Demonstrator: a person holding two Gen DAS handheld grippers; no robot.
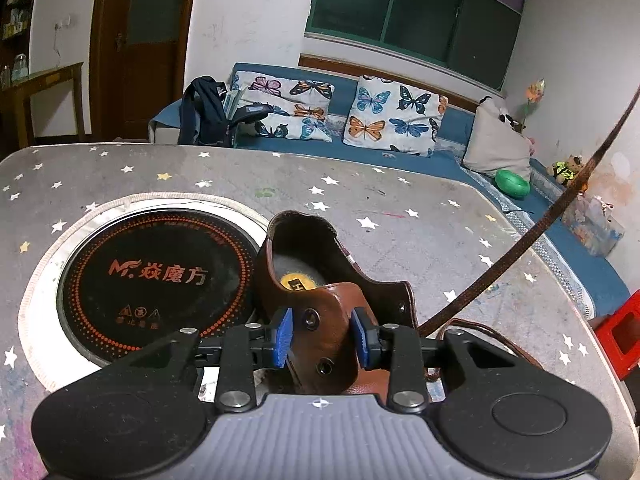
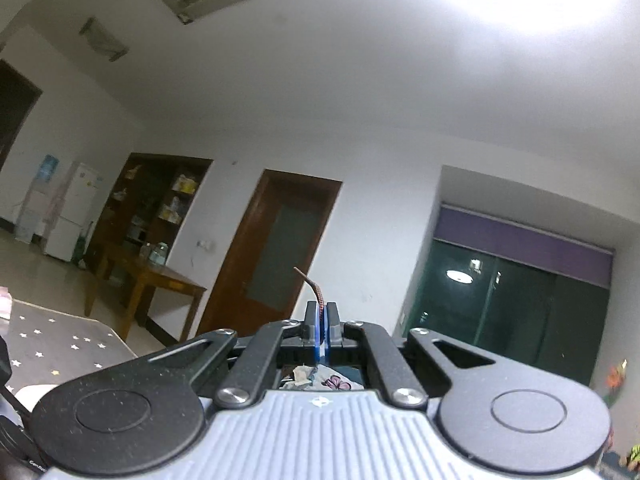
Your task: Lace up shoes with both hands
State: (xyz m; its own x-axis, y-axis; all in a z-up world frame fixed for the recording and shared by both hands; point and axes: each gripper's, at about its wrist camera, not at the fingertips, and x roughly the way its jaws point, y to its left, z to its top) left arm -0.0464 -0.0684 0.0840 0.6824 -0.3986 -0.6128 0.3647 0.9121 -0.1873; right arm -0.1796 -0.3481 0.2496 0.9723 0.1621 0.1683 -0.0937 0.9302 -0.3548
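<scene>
Left claw [image 1: 322,336] pinches shoe [image 1: 320,292] flap—toe hidden—lace [image 1: 532,240] cut off.

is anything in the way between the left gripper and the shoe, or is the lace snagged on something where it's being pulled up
Nothing visible blocks either. The left gripper already straddles the brown shoe's eyelet flap. The lace runs free through the air, up and right off frame, its tip pinched in the right gripper.
</scene>
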